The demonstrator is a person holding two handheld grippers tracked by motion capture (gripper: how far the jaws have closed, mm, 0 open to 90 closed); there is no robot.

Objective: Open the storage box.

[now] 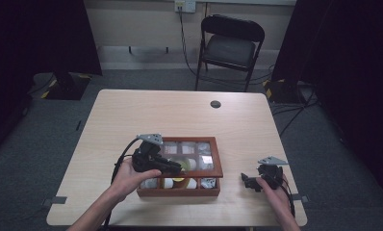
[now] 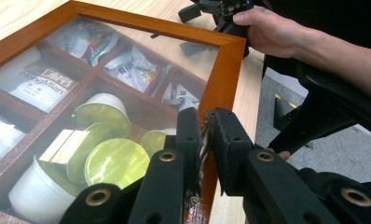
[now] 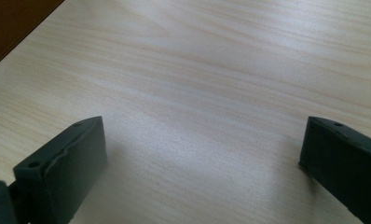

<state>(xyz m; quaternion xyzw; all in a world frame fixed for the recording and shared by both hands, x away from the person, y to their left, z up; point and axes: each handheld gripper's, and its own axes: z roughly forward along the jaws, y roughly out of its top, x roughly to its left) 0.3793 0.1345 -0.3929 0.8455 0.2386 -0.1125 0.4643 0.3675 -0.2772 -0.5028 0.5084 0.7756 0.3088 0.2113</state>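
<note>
Left claw (image 2: 206, 135) is pinching the front edge of the glass lid (image 2: 221, 74) on the wooden tea box (image 1: 180, 190), clamped right on the frame. Under the glass, three green-topped capsules (image 2: 116, 161) plus several packets (image 2: 39, 84). Right claw (image 3: 202, 154) sits spread wide over bare tabletop (image 3: 221, 70), just beside the box.

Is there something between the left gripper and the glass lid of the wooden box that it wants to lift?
No, nothing visible stands between them. The left gripper is shut on the front edge of the reddish-brown, wood-framed glass lid of the compartment box. The right gripper rests open on the light wooden table, away from the box.
</note>
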